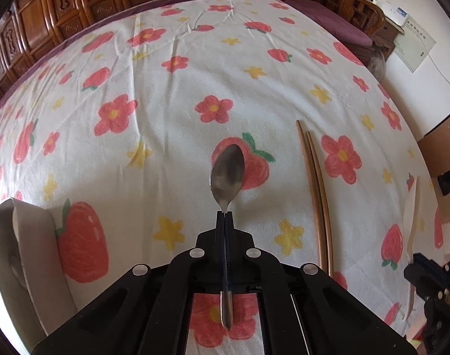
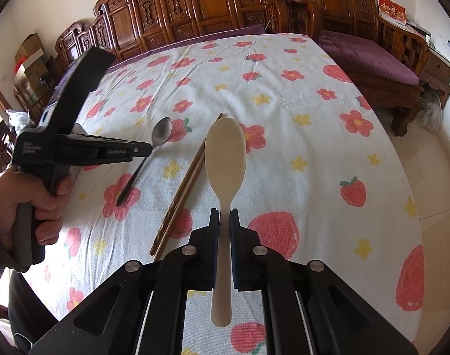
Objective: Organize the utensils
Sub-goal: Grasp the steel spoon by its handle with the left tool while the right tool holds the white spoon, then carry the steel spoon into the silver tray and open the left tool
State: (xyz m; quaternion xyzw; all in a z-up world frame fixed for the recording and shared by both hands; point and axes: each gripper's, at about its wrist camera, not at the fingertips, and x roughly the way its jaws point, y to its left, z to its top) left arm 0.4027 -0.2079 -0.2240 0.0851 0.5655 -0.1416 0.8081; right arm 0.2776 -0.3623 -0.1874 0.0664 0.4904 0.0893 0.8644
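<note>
Left wrist view first: my left gripper (image 1: 224, 213) is clamped on the metal spoon (image 1: 226, 174), jaws tight on the neck, bowl sticking out mid-frame above the flowery tablecloth (image 1: 165, 88) and the handle tail running back between the fingers at the bottom. The chopsticks (image 1: 315, 189) lie loose on the cloth right of center. At the lower left edge there's a grey-white holder (image 1: 20, 251), I think; it's too cropped for me to say what's in it. The rice paddle (image 1: 409, 216) shows at the far right edge.

Right wrist view: my right gripper (image 2: 224, 211) is squeezed onto the beige rice paddle (image 2: 225, 159), blade up in the middle of the frame, off the cloth. The left gripper (image 2: 148, 149) sits at center-left with the spoon (image 2: 162, 131). Chopsticks (image 2: 189, 183) lie on the table between the two.

So my read: two utensils picked up, nothing put away that I can see yet, chopsticks untouched. Early-to-mid, I'd say.
</note>
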